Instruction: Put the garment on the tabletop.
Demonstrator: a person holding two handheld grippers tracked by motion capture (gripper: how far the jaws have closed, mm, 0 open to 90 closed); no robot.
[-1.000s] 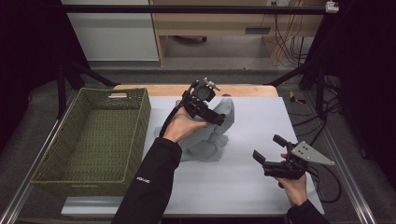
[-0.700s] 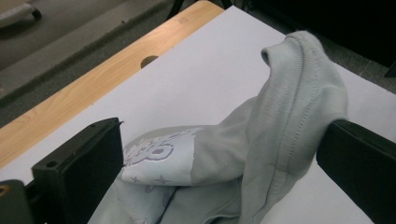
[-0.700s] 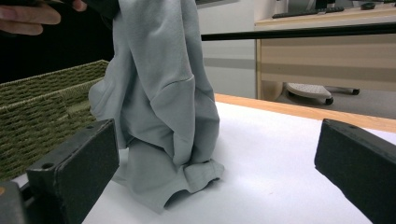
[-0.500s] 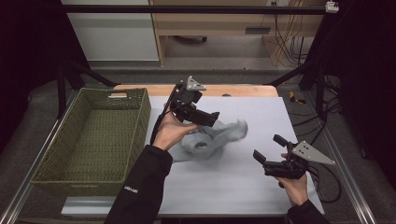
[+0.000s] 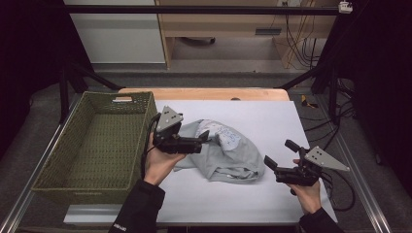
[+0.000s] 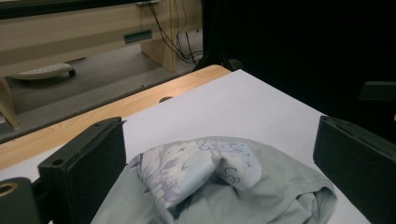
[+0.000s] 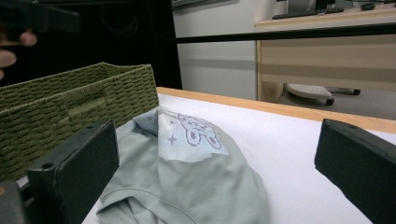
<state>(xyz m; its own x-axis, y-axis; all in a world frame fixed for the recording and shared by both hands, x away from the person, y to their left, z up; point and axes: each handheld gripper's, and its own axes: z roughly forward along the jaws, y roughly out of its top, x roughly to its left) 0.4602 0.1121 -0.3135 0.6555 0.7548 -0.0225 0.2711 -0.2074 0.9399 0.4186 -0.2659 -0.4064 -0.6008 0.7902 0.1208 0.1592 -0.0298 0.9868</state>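
Note:
A pale grey-green shirt [image 5: 226,158] with a light printed patch lies crumpled on the white table top [image 5: 272,121]. My left gripper [image 5: 201,141] is open at the shirt's left edge, beside the basket, with its jaws pointing right over the cloth. In the left gripper view the jaws [image 6: 219,144] stand wide apart, and the shirt [image 6: 210,186] lies low between them. My right gripper [image 5: 281,153] is open just right of the shirt, holding nothing. Its own view [image 7: 217,158] looks across the shirt [image 7: 196,182] toward the basket.
A green woven basket [image 5: 82,124] stands along the table's left side, with its near wall [image 7: 70,102] close behind the shirt. A wooden strip [image 5: 204,92] edges the far side. Black frame posts rise at the corners. Cables trail off to the right.
My left gripper has let go of the shirt it held up and has moved left and toward the person. The shirt has dropped into a heap. The right gripper has stayed put.

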